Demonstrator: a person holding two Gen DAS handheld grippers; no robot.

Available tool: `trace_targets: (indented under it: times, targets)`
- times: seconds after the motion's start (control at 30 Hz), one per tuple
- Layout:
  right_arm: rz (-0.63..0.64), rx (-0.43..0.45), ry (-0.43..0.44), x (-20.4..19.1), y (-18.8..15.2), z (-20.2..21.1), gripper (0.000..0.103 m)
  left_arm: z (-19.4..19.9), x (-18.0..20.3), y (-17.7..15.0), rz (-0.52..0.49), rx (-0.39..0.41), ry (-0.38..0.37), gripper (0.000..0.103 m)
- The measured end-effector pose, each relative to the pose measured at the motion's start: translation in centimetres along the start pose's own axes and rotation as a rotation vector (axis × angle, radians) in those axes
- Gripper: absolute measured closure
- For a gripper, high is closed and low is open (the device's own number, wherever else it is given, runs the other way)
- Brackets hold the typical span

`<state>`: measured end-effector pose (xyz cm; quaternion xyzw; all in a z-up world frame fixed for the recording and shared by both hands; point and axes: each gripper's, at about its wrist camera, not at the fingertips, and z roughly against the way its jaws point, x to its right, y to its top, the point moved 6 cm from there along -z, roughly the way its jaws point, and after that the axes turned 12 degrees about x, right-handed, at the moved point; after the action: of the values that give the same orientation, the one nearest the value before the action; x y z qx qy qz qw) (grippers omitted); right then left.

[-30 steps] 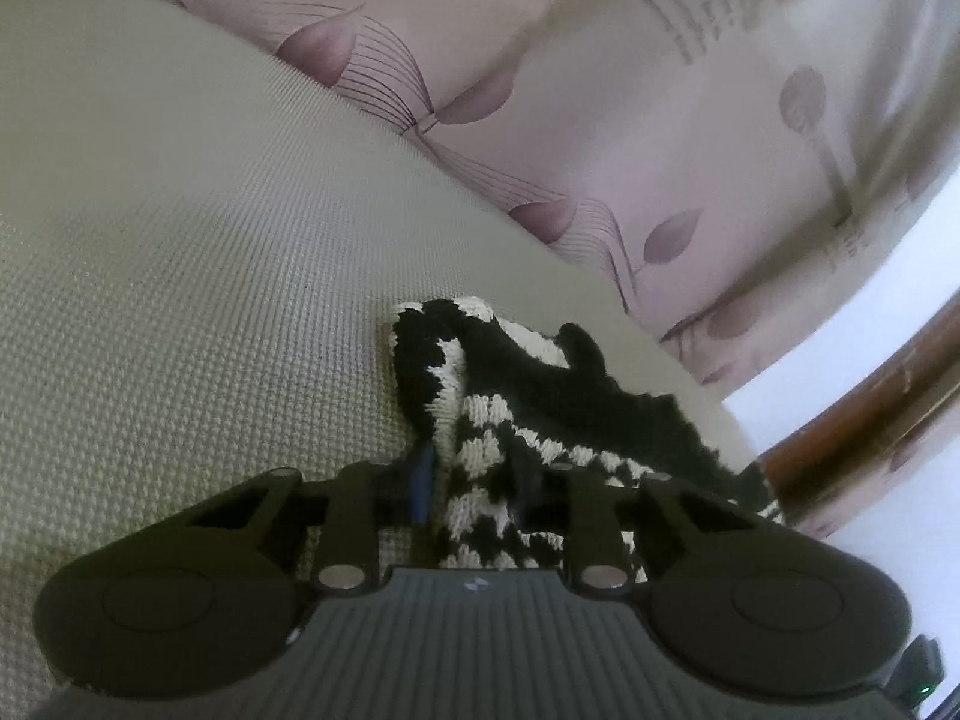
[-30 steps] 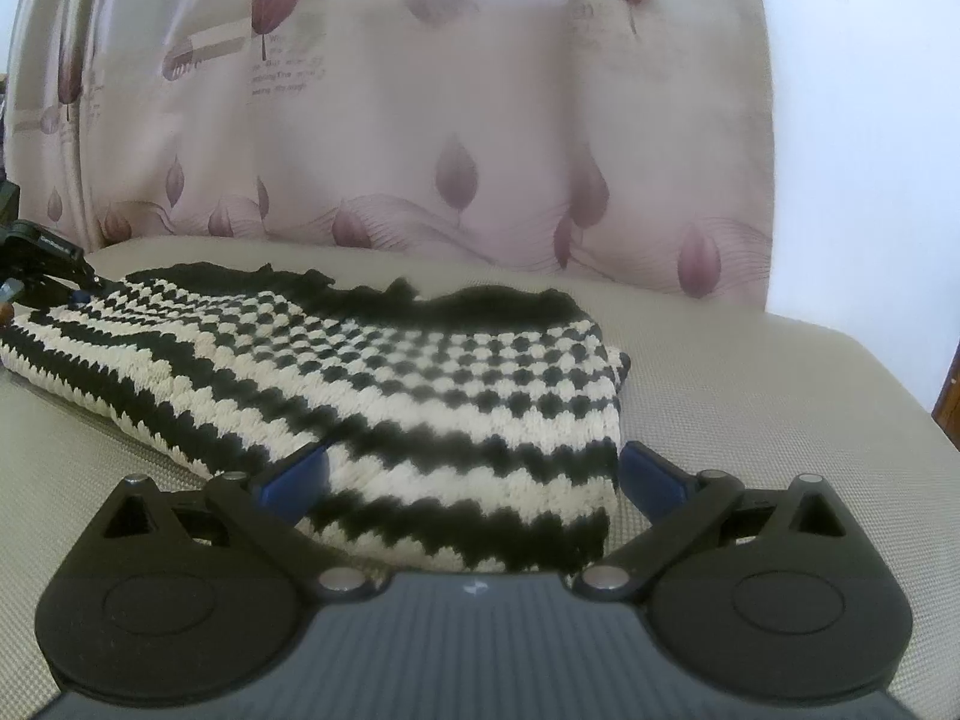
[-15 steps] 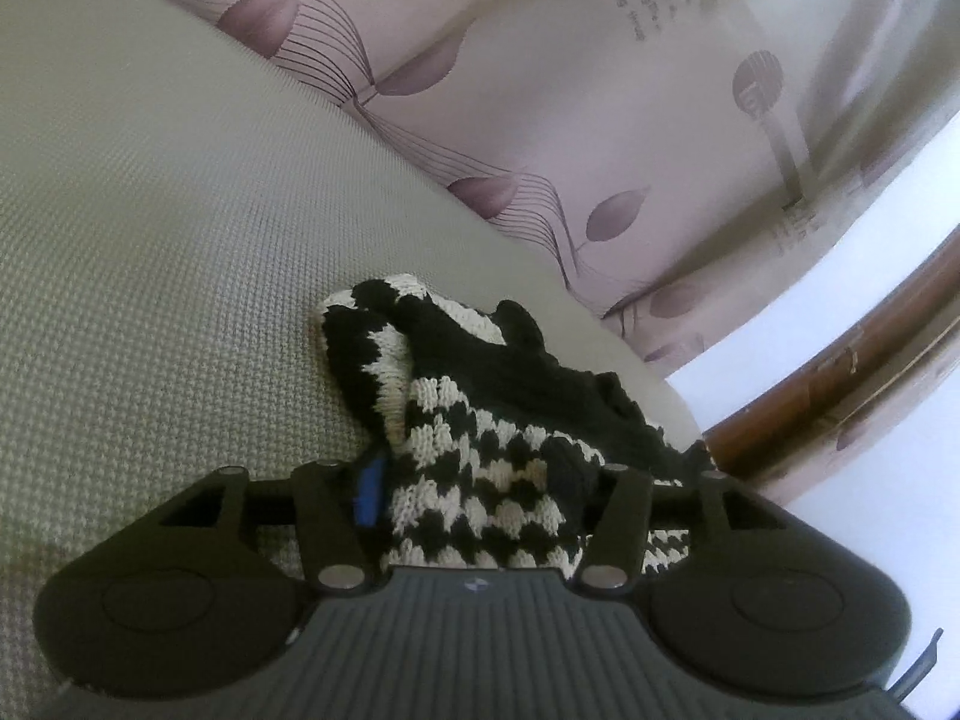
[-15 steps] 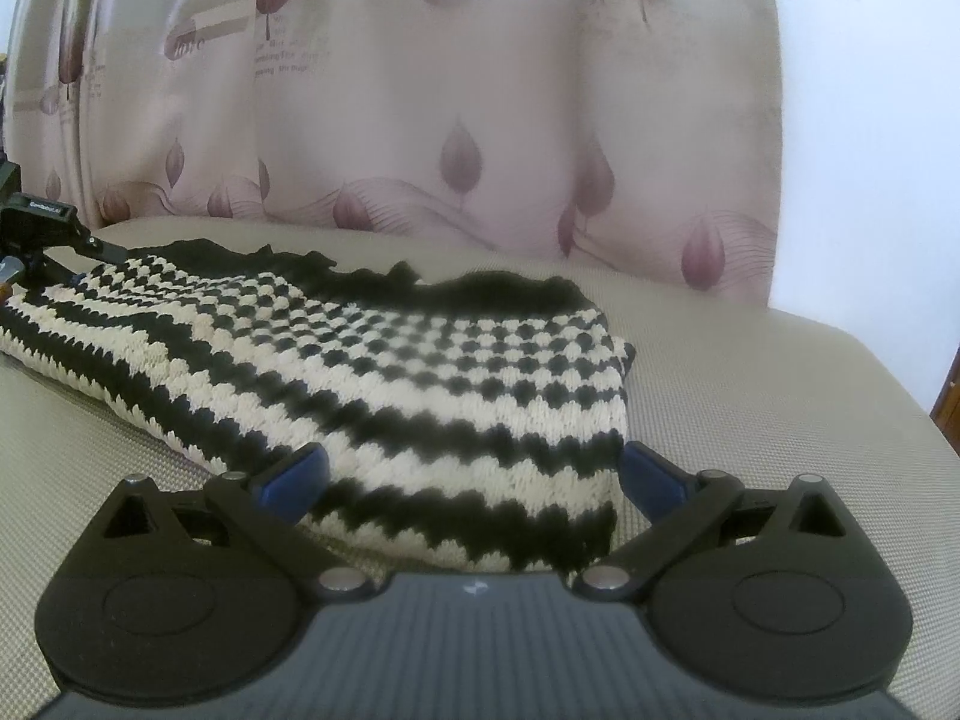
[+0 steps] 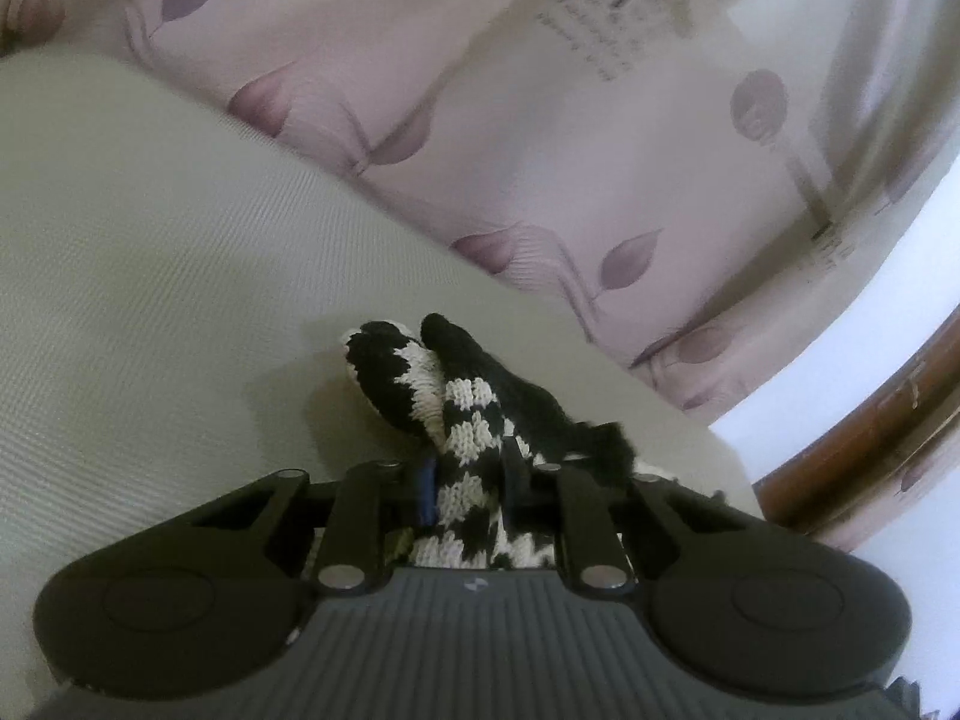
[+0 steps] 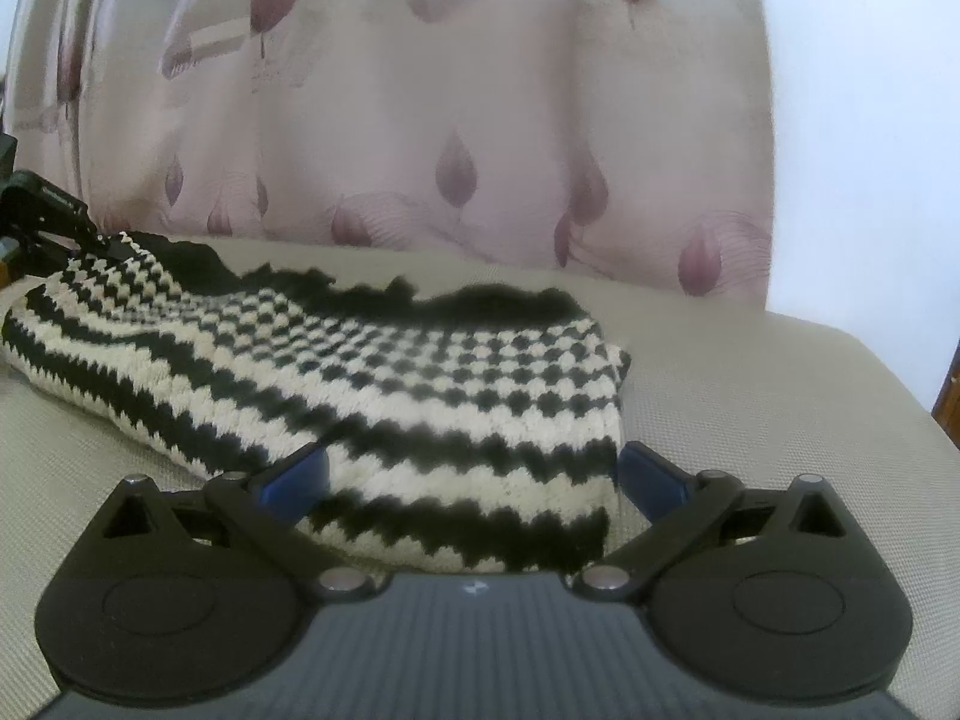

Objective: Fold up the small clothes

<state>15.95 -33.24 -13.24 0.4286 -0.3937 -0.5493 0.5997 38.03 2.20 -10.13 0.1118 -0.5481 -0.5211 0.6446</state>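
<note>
A black-and-cream knitted garment [image 6: 384, 384] lies on a beige textured cushion [image 6: 750, 420]. My left gripper [image 5: 468, 480] is shut on the knitted garment [image 5: 462, 420], pinching a bunched corner that sticks up past the fingers. That gripper shows at the far left of the right wrist view [image 6: 42, 210], holding the garment's far corner lifted. My right gripper [image 6: 471, 474] is open, its blue-padded fingers [image 6: 294, 474] straddling the garment's near edge without gripping it.
A pink curtain with purple leaf prints [image 6: 420, 120] hangs behind the cushion. A white wall [image 6: 870, 120] stands to the right. A brown wooden edge [image 5: 870, 420] runs past the cushion's far side in the left wrist view.
My left gripper has closed tighter on the garment's corner and lifted it, bunching the knit. The right gripper has stayed open at the near edge, and the garment's left side has risen.
</note>
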Motion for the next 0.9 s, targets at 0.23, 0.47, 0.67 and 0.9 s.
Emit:
trace_targets:
  times: [0.23,0.47,0.67,0.9]
  targets:
    - [-0.054,0.053,0.007,0.7,0.4,0.9,0.000,0.1,6.2,-1.6,0.002,-0.029,-0.024,0.084]
    - [-0.504,0.107,0.206,1.7,2.2,1.8,0.000,-1.3,8.1,-7.3,0.101,-0.087,-0.155,0.083]
    - [-0.796,0.070,0.473,-2.1,4.2,-0.5,0.000,-1.8,6.6,-10.1,0.180,-0.041,-0.290,0.078]
    - [-1.003,-0.028,0.511,-4.2,3.4,-6.3,0.000,-0.8,6.5,-10.7,0.133,0.036,-0.419,0.049]
